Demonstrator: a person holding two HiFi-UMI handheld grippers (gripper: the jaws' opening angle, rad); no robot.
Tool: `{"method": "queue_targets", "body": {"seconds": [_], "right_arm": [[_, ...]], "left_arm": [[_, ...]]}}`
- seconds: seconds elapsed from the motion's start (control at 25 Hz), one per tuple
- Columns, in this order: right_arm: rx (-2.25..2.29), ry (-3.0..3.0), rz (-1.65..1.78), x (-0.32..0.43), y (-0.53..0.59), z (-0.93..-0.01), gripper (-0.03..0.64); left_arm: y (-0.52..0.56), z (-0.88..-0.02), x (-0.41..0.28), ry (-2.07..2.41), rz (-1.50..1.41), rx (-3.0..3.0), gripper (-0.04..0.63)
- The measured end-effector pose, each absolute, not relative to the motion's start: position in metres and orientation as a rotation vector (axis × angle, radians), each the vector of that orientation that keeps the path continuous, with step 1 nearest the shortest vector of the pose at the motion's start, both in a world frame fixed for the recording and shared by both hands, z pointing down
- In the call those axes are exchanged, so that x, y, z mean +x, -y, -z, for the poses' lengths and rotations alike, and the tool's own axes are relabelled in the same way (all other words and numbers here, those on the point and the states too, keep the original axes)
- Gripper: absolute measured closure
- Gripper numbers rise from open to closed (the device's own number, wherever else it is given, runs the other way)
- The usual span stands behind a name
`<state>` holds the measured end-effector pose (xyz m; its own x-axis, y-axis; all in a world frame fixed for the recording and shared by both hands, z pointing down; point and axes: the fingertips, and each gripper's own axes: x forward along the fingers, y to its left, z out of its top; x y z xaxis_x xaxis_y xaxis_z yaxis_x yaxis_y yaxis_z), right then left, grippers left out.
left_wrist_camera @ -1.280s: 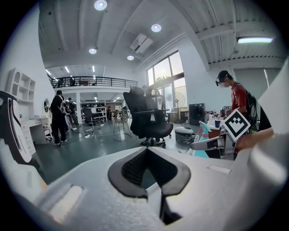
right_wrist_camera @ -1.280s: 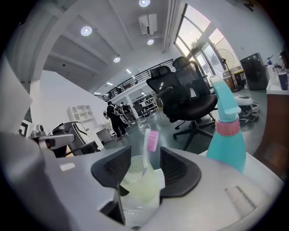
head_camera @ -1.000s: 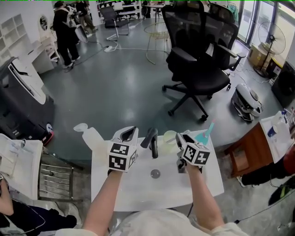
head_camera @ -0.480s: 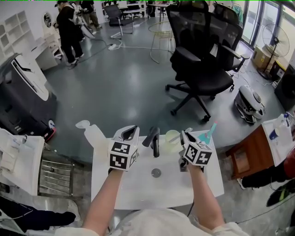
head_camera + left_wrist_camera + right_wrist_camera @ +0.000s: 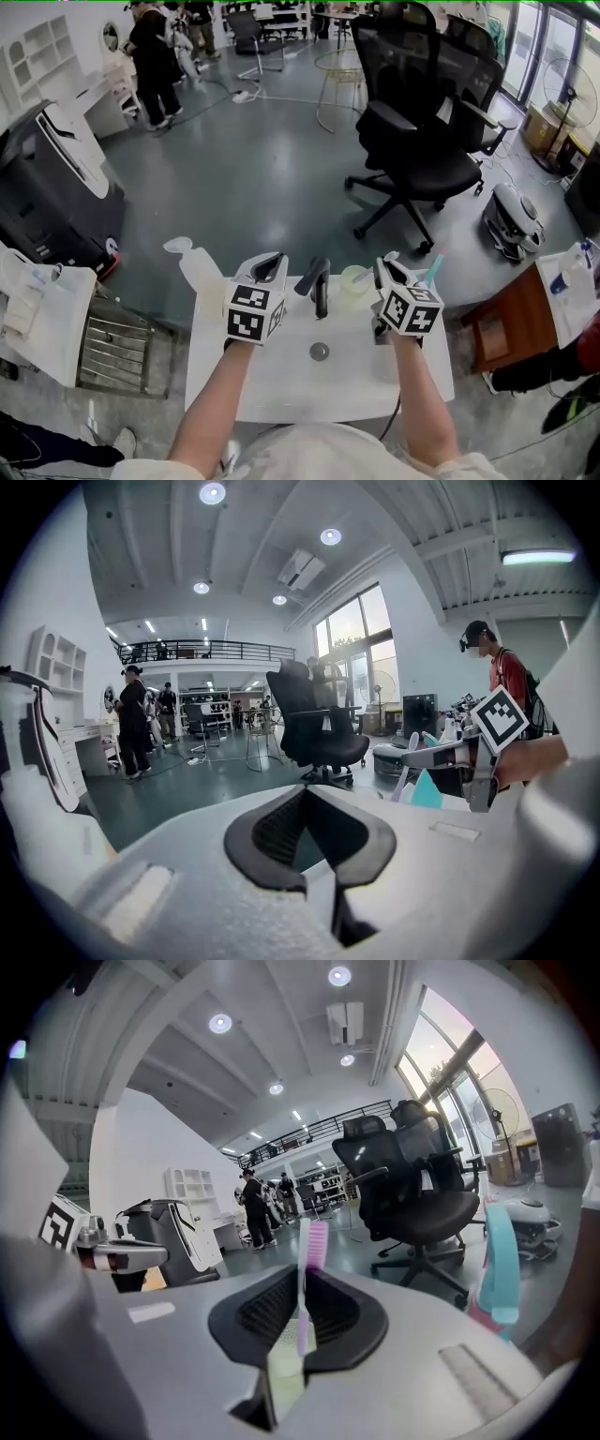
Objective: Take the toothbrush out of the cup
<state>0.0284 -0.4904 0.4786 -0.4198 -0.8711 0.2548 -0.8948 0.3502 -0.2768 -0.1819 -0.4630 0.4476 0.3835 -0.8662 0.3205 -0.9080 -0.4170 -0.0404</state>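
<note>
A pink toothbrush [image 5: 313,1246] stands upright between the jaws of my right gripper [image 5: 302,1312], which is shut on its thin handle. Its lower end reaches into the pale green cup [image 5: 284,1365] just beneath the jaws. In the head view the cup [image 5: 354,280] sits at the back of the white sink top, right of the faucet, with the right gripper [image 5: 383,269] at its right side. The toothbrush is too small to make out there. My left gripper [image 5: 269,266] hovers left of the faucet. Its jaws [image 5: 314,855] are shut on nothing.
A dark faucet [image 5: 320,281] rises between the two grippers, above the basin of the white sink [image 5: 281,375]. A teal-handled item [image 5: 432,268] stands just right of the right gripper. A white bottle [image 5: 192,267] lies off the sink's left corner. Beyond is grey floor with a black office chair [image 5: 422,141].
My right gripper has risen a little beside the cup. The left gripper has stayed where it was.
</note>
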Motion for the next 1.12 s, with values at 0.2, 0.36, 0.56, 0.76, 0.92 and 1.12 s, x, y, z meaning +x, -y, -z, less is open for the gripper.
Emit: {"method": "queue_targets", "body": {"seconds": [0.2, 0.36, 0.56, 0.76, 0.92, 1.12], "right_arm": [[1.626, 2.559, -0.491, 0.025, 0.490, -0.457, 0.592], [1.590, 2.598, -0.437, 0.017, 0.490, -0.440, 0.592], [1.539, 2.642, -0.352, 0.007, 0.489, -0.420, 0.592], [1.489, 2.680, -0.269, -0.006, 0.487, -0.398, 0.592], [1.451, 2.699, -0.210, -0.015, 0.485, -0.386, 0.592], [1.422, 2.712, -0.169, -0.022, 0.480, -0.377, 0.594]], "left_arm": [[0.459, -0.439, -0.187, 1.648, -0.427, 2.478, 0.591], [0.456, -0.434, -0.194, 1.682, -0.410, 2.462, 0.591], [0.450, -0.428, -0.207, 1.735, -0.395, 2.430, 0.591], [0.446, -0.422, -0.223, 1.792, -0.380, 2.388, 0.591], [0.442, -0.418, -0.232, 1.823, -0.366, 2.366, 0.591], [0.437, -0.417, -0.238, 1.841, -0.361, 2.351, 0.591]]}}
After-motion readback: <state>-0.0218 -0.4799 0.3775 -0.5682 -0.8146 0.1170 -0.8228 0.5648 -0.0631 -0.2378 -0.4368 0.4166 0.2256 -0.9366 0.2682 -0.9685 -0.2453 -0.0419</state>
